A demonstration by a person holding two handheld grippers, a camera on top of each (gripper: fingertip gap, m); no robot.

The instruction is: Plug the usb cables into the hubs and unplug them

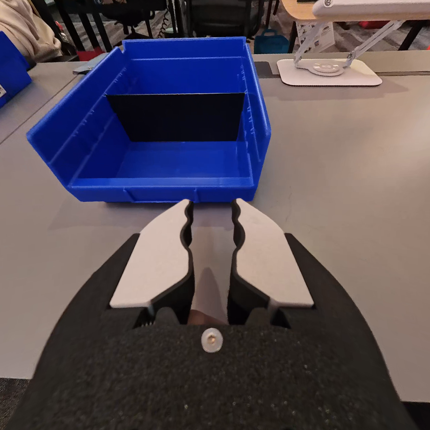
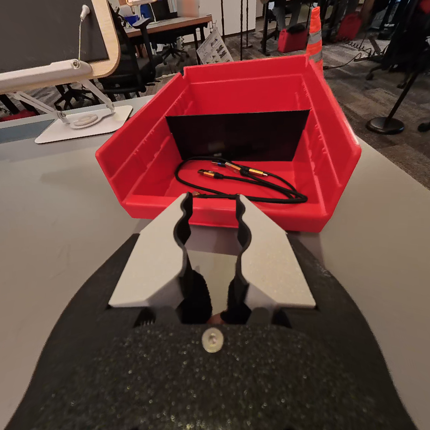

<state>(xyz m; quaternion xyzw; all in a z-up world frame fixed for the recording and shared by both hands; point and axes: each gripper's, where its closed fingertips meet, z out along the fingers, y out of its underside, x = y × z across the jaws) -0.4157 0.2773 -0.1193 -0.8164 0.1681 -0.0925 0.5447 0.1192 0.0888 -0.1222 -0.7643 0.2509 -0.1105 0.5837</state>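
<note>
Grey table (image 1: 337, 162) under both tools. My left gripper (image 1: 212, 204) is spread, holding nothing, just short of a blue bin (image 1: 58, 139) (black divider (image 1: 174, 116) inside). My right gripper (image 2: 214, 200), likewise spread, faces a red bin (image 2: 139, 167) containing black cables (image 2: 267, 186).

Plenty of bare grey table (image 1: 337, 186) around the blue bin (image 1: 58, 130), so easy passage along both sides. Low front lip on it, tall side walls, and a black divider (image 1: 175, 116) standing across the middle, blocking any straight run to the back half. Front compartment wide open from above. White stand base (image 1: 330, 72) parked far right, well clear.

Same layout for the red bin (image 2: 111, 162): black divider (image 2: 237, 135) across, but black cables (image 2: 256, 183) sprawled over the front floor. Table edge just right of it.
</note>
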